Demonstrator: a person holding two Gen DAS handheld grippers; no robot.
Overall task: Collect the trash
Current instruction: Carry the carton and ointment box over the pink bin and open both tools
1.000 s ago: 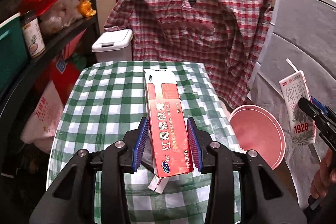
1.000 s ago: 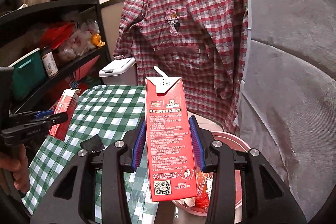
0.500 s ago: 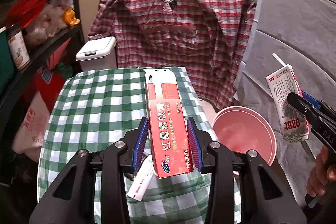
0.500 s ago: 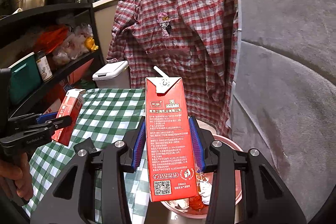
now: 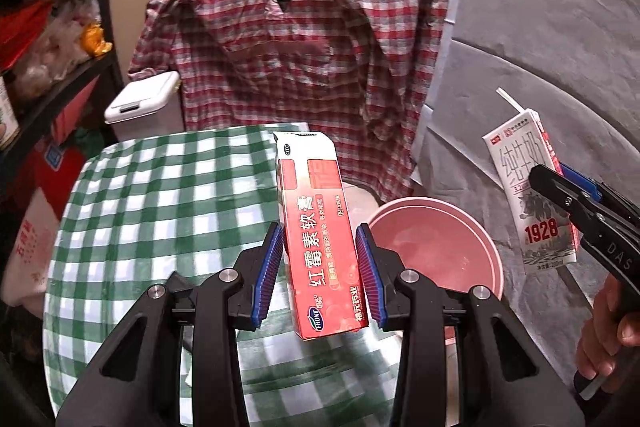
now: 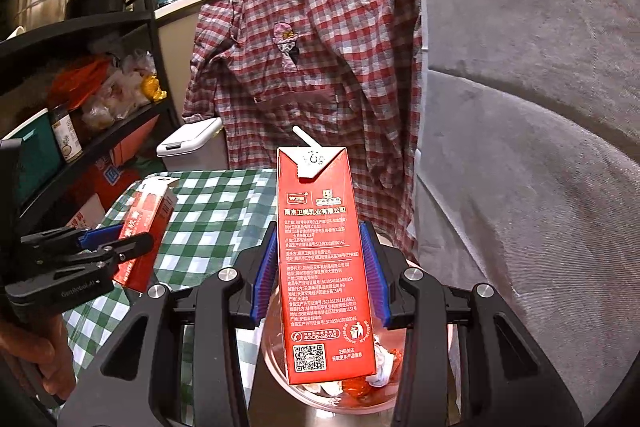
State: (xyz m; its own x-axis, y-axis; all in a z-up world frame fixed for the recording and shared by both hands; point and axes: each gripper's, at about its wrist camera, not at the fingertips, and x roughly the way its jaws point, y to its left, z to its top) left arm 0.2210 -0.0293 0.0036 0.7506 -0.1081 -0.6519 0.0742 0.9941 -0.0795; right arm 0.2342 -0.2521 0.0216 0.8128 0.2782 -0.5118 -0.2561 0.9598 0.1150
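Observation:
My left gripper is shut on a long red ointment box and holds it above the right edge of the green-checked table. My right gripper is shut on a red milk carton with a straw, held right over the pink bin, which has wrappers inside. In the left wrist view the pink bin stands just right of the table, and the carton hangs to its right in the right gripper. In the right wrist view the ointment box shows at left in the left gripper.
A red plaid shirt hangs behind the table. A white lidded bin stands at the back left. A dark shelf rack with pots, bags and jars runs along the left. Grey fabric covers the right side.
My left gripper has lifted the ointment box and moved right towards the pink bin. The right gripper with the milk carton has come closer over the bin.

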